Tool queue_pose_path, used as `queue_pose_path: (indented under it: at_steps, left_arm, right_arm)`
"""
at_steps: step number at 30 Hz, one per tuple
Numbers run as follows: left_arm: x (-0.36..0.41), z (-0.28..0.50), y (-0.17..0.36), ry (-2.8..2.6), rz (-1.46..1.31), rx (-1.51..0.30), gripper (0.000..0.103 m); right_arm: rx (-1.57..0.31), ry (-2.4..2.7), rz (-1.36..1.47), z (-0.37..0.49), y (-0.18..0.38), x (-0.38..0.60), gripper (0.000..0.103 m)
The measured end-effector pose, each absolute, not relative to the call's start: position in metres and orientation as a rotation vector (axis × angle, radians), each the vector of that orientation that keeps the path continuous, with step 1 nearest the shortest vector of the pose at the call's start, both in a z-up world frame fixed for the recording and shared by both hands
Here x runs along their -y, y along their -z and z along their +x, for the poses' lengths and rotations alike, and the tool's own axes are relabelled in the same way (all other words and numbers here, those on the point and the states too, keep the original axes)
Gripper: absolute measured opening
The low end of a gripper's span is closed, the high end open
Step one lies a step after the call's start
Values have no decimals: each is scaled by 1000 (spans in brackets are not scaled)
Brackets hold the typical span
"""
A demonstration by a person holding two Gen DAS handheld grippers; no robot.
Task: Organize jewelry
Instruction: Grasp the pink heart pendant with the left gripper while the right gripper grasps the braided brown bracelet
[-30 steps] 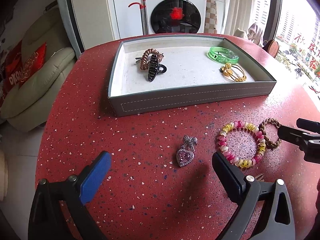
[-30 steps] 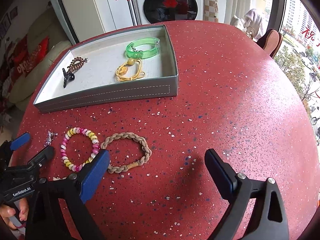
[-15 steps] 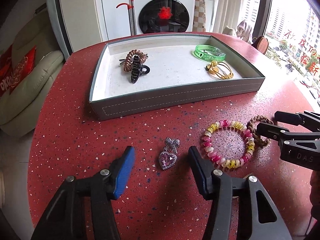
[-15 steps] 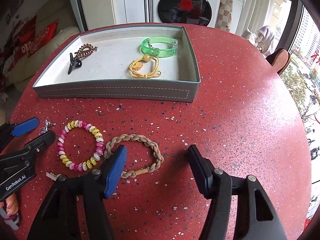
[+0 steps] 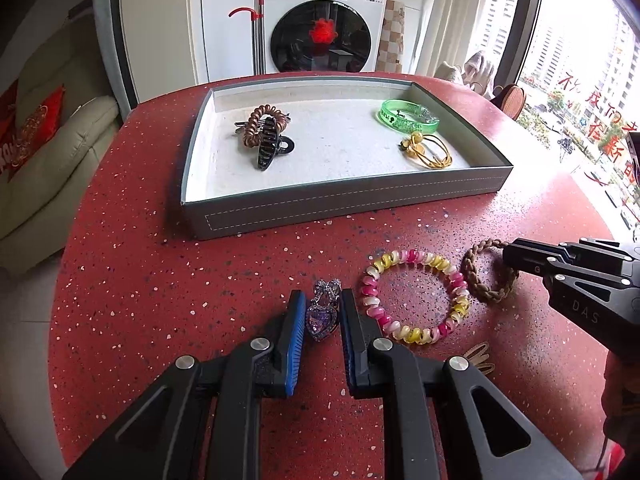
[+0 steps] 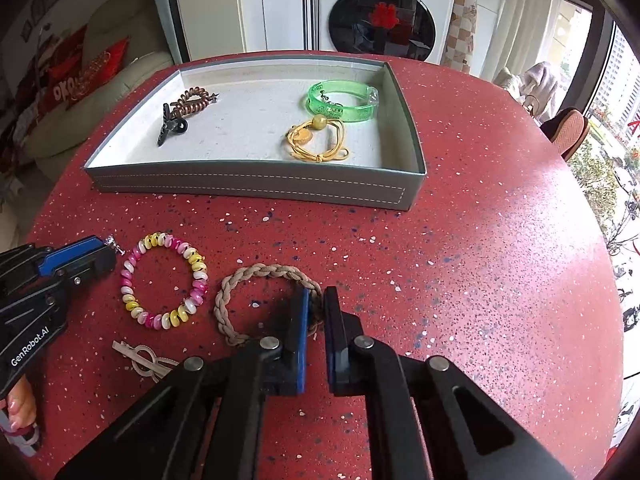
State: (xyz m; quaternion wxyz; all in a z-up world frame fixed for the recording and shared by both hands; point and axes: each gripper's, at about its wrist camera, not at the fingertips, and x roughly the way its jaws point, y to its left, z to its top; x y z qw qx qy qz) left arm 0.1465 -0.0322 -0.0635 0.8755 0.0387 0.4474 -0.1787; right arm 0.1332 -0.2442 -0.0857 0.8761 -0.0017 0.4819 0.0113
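Both my grippers have just been closing: left gripper [image 5: 320,312] pinches the heart brooch [image 5: 321,317], right gripper [image 6: 316,312] the braided bracelet [image 6: 256,276] at its four o'clock; tray [image 5: 344,200] waits at twelve; I judge either thin hold may slip on lifting

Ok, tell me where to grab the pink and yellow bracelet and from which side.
Take the pink and yellow bracelet by one stretch of its ring, from above, one finger inside the loop and one outside. It lies flat on the red table, so no edge stands up for a sideways grip. The side nearest the tray looks freest; the braided bracelet and hair clip crowd the others.
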Motion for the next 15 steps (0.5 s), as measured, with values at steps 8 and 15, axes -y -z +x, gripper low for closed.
queue_pose_path:
  at_steps: [8, 15]
  left_arm:
    - [18, 149, 44, 385, 26, -904, 36]
    - [12, 160, 22, 387, 0, -857, 36]
  right_arm:
    - [-949, -44, 80, 126, 62, 262, 8]
    - [-903, -66, 137, 132, 37, 268, 8]
